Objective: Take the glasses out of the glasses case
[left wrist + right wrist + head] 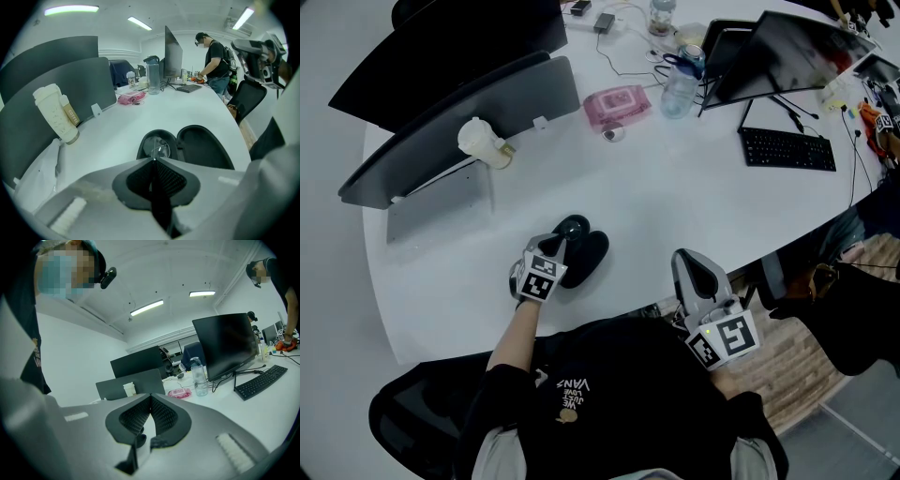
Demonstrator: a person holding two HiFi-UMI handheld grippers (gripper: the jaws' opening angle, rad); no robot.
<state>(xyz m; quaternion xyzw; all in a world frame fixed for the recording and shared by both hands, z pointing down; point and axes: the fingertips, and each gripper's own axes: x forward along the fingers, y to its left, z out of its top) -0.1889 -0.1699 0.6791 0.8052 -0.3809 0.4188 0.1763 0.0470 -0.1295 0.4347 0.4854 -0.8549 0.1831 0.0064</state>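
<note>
The black glasses case (589,255) lies open on the white table (675,197), near the front edge, with its two halves side by side. In the left gripper view the empty lid half (204,149) is on the right, and the glasses (157,146) lie in the left half, one lens showing. My left gripper (559,246) points steeply down into that half. Its jaws (154,159) are closed on a thin part of the glasses' frame. My right gripper (693,266) is off the table's front edge, level and shut, with nothing in it (150,395).
A white coffee cup (484,142) stands by grey dividers (459,122) at the back left. A pink wipes pack (617,103), a water bottle (678,92), a monitor (787,47) and a keyboard (787,148) are further back. A person (215,61) stands at the table's far end.
</note>
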